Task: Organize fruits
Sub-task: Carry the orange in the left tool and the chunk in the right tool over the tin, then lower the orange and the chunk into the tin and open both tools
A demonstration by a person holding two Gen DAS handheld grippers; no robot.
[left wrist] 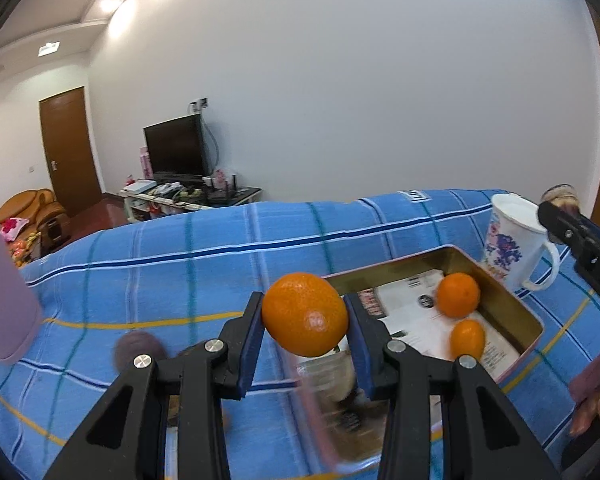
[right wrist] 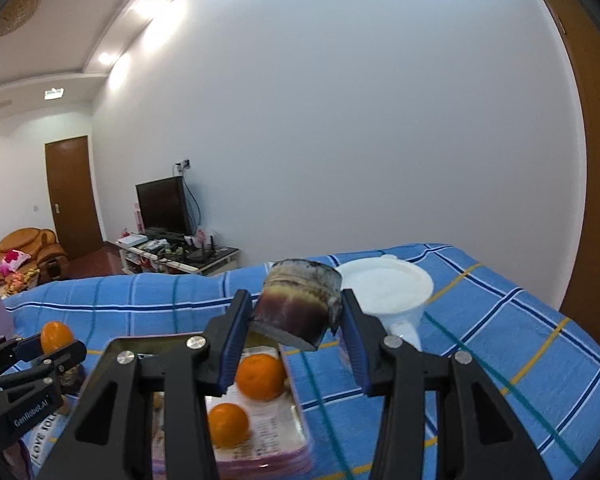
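gripping orange (left wrist: 305, 314) | left claw (left wrist: 305, 320) level-ish | right claw (right wrist: 296, 316) clamps brown chunk (right wrist: 298, 304)

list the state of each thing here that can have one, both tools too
left tool: shut on the large orange, held up off the cloth
right tool: shut on a dark brown stub, tilted
tin box: open, lid not in view, two small oranges inside
mug: upright, white lid on
television: screen dark
door: closed
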